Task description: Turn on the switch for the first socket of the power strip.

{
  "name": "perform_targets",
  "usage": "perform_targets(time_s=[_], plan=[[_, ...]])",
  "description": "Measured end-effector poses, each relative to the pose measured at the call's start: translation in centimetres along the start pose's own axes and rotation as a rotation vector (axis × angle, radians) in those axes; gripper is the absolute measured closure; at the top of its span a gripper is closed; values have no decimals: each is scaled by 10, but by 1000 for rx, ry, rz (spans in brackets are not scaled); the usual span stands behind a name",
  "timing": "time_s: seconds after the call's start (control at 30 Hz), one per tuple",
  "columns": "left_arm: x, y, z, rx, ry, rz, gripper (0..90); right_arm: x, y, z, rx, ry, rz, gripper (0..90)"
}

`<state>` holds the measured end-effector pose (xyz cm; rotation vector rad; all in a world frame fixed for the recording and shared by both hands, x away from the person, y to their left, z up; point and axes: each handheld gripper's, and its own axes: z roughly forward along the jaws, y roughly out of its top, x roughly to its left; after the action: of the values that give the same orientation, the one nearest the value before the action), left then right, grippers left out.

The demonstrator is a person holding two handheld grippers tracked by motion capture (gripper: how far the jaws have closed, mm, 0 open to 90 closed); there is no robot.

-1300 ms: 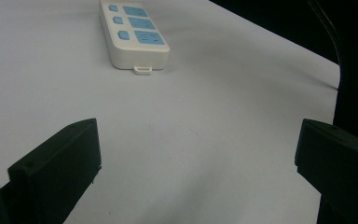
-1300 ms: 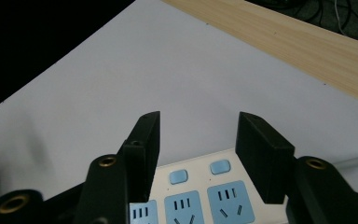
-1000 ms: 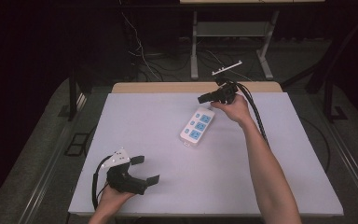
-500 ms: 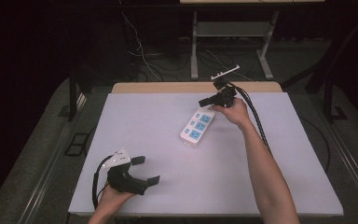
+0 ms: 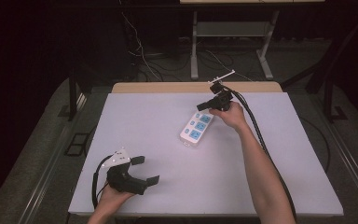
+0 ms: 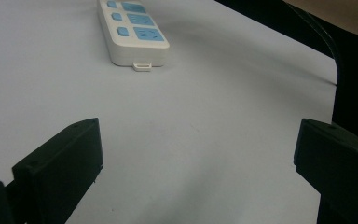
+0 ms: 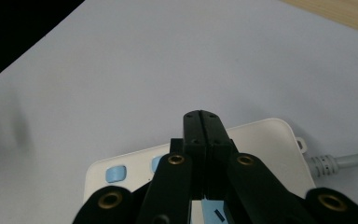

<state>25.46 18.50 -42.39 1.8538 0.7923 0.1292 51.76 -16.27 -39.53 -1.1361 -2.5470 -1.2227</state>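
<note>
Power strip (image 5: pixel 196 130) sits a bit right of centre on the white table (image 5: pixel 168 112), lying diagonally, and I've got my right gripper (image 5: pixel 204 106) parked right at its far end. From up top my left gripper (image 5: pixel 145 169) rests at the near left corner, well apart from the action, jaws spread wide with nothing in them.

Left gripper view: both black jaws stand far apart over bare table, and the strip (image 6: pixel 133 31) lies ahead with its blue switches and sockets facing up.

Right gripper view: jaws are clamped tight together, holding nothing, tip (image 7: pixel 203 116) poised over the strip's white top (image 7: pixel 261 140) near the end where the grey cord (image 7: pixel 340 163) comes out. They've just been closing, with nothing between them.

My guess is I'm using the closed tip as a poker for one of the blue switches (image 7: pixel 115 173). To do it right I'd keep the jaws pinched, line up dead centre on the button, and push straight down gently so the strip doesn't skate sideways.
</note>
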Motion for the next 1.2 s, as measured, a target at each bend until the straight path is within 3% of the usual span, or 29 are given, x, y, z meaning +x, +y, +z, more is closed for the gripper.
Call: perform_targets(time_s=[0.5,0.67,0.77,0.9,1.2], plan=[[0,0,0,-1,1,0,0,-7,-9,17,27,-9,31,893],[0,0,0,3,5,4,0,-10,-11,24,30,-32,36,894],[0,-1,0,3,5,4,0,-12,-13,25,10,-13,47,895],[1,-1,0,3,6,1,0,-8,-13,27,5,-43,-7,896],[0,-1,1,10,7,1,0,-3,-20,28,-28,-82,-45,899]])
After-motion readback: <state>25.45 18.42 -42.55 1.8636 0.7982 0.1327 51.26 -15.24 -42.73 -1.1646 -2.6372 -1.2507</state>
